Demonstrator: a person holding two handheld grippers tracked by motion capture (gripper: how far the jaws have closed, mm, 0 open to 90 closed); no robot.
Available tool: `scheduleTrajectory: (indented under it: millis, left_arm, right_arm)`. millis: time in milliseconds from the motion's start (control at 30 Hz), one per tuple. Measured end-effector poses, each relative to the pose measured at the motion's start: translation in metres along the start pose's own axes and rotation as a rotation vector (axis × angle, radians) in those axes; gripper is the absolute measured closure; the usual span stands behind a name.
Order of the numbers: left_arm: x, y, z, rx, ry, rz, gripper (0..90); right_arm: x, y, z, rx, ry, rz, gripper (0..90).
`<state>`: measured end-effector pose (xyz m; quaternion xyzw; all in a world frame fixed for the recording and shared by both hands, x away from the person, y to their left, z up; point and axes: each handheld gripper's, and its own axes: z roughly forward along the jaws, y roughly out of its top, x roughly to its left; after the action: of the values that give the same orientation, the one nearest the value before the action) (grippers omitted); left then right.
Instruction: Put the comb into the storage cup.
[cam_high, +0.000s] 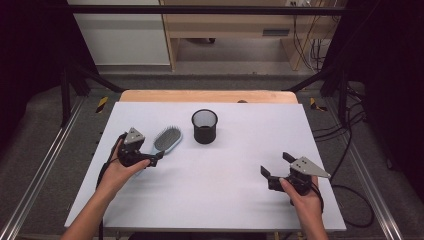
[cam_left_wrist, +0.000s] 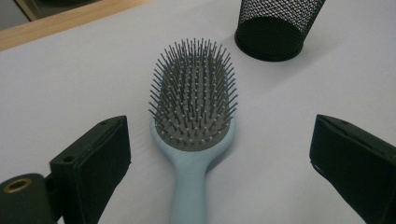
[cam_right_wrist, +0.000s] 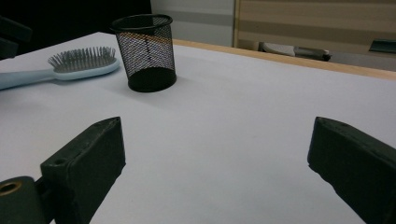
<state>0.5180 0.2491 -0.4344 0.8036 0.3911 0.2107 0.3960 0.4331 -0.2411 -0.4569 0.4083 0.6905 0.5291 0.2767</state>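
Between the spread jaws of the left gripper, seen in the left gripper view, lies a pale blue plastic paddle hairbrush with a grey pad of dark bristles, flat on the white table with bristles up. Its handle runs back toward the gripper and its head points away from it. Both jaws stand wide of the handle and neither pad touches it, so the brush is not held.

Beyond the brush head and a little to its right stands a black wire-mesh cup, upright, open end up, near the brush but apart from it. In the high view the left gripper sits just behind the brush, with the cup farther off.

Well apart, on the person's other side, the right gripper hovers over bare table with its jaws likewise wide and nothing between them.

Judged from this layout, the work probably concerns the brush and the cup. The brush rests outside the cup, ungripped; closing on the handle, lifting and placing all appear left to do.
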Motion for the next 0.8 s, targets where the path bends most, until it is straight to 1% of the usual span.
scheduleTrajectory:
  millis: [133, 200, 300, 400, 600, 667, 700, 800]
  left_arm:
    - [-0.002, -0.002, 0.005, 0.027, -0.007, 0.011, 5.4]
    - [-0.002, -0.003, 0.008, 0.041, -0.004, 0.020, 5.2]
    - [-0.004, -0.003, 0.011, 0.053, -0.002, 0.032, 5.4]
    - [-0.006, -0.004, 0.012, 0.065, -0.011, 0.040, 5.2]
    - [-0.003, -0.007, 0.016, 0.108, -0.020, 0.032, 7.4]
    - [-0.003, -0.008, 0.017, 0.120, -0.025, 0.028, 10.9]
    - [-0.003, -0.009, 0.017, 0.123, -0.028, 0.030, 11.1]
    - [-0.002, -0.010, 0.020, 0.141, -0.022, 0.023, 14.1]
  right_arm:
    - [0.001, 0.000, 0.002, -0.001, 0.000, -0.008, 4.9]
    - [0.001, 0.000, 0.001, -0.001, -0.004, -0.014, 5.0]
    - [0.001, 0.000, 0.000, -0.004, -0.005, -0.007, 4.2]
    - [0.000, 0.000, -0.001, -0.006, -0.007, -0.003, 4.1]
    - [0.002, 0.000, 0.000, 0.000, -0.003, -0.009, 4.0]
    - [0.002, 0.000, 0.000, 0.000, -0.002, -0.010, 4.0]
    - [0.002, 0.000, 0.000, 0.000, -0.001, -0.009, 3.9]
    - [0.001, 0.000, 0.001, 0.000, -0.001, -0.009, 4.0]
